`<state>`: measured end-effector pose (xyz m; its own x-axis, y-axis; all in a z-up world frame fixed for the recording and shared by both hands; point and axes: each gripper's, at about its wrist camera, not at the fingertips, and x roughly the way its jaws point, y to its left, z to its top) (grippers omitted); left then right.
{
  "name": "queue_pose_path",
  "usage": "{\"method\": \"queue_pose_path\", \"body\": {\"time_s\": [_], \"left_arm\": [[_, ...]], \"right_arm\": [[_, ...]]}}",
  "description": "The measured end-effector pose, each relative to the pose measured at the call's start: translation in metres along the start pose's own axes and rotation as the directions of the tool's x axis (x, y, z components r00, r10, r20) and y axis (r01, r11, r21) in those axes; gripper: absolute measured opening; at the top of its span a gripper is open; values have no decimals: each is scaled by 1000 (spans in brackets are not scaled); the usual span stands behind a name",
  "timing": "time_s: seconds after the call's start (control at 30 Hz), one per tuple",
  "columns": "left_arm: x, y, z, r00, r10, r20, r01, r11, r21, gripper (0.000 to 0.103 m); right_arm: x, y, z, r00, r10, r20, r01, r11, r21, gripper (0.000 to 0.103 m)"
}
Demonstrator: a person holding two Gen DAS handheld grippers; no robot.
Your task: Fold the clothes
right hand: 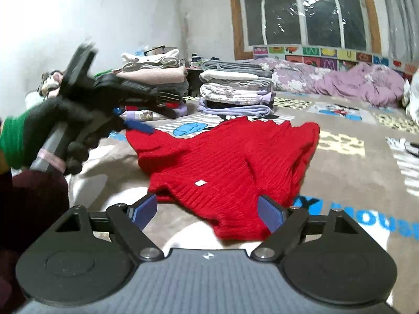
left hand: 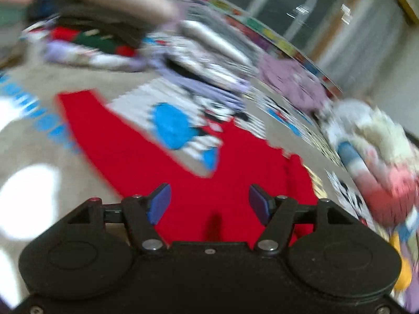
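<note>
Both tongs [left hand: 209,201] [right hand: 207,210] released over red sweater [right hand: 230,164]; folded stacks [right hand: 235,91] sharp only from right wrist

I'm working in a home bedroom: a bed under a cartoon-print blanket [right hand: 353,141], a rumpled purple floral quilt [right hand: 348,81] along the far side, stacks of folded laundry [right hand: 235,89] on it, and a dark curtained window [right hand: 303,10] behind.

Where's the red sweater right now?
The red sweater lies spread on the cartoon-print blanket, centre of the right wrist view, just ahead of the open right gripper and before the folded stacks.
</note>
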<state>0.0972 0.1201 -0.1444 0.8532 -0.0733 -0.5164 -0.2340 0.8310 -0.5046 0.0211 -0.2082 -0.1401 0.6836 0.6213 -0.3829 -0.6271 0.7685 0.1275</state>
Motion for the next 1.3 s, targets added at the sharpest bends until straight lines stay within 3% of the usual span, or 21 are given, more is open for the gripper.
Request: {"method": "queue_pose_path", "body": {"time_s": [0.27, 0.63, 0.8, 0.87, 0.93, 0.97, 1.07, 1.17, 1.3], "left_arm": [[-2, 62, 9, 999, 45, 12, -42, 972, -231, 65], [22, 94, 30, 996, 35, 77, -6, 934, -358, 63], [35, 104, 40, 995, 52, 90, -15, 928, -373, 46], [37, 104, 40, 994, 56, 94, -18, 930, -367, 39], [39, 105, 40, 994, 50, 100, -10, 931, -365, 22], [38, 105, 40, 994, 41, 106, 2, 929, -370, 7], [28, 89, 42, 988, 4, 156, 48, 942, -331, 7], [15, 54, 45, 979, -54, 195, 95, 973, -208, 6], [4, 2, 40, 970, -119, 211, 128, 991, -32, 6]], "right_arm": [[-3, -3, 7, 998, 37, 59, -46, 987, 155, 84], [18, -31, 12, 989, 87, 121, -120, 948, 296, 84], [26, -59, 13, 986, 53, 160, -108, 926, 361, 84], [29, -74, 12, 983, 36, 179, -107, 906, 410, 84], [31, -88, 11, 980, 22, 196, -111, 882, 458, 84], [33, -93, 10, 979, 21, 204, -118, 871, 477, 84], [38, -107, 10, 972, 26, 232, -148, 838, 525, 84], [42, -114, 12, 963, 39, 265, -182, 820, 542, 84], [48, -119, 14, 955, 69, 288, -225, 803, 552, 84]]}}
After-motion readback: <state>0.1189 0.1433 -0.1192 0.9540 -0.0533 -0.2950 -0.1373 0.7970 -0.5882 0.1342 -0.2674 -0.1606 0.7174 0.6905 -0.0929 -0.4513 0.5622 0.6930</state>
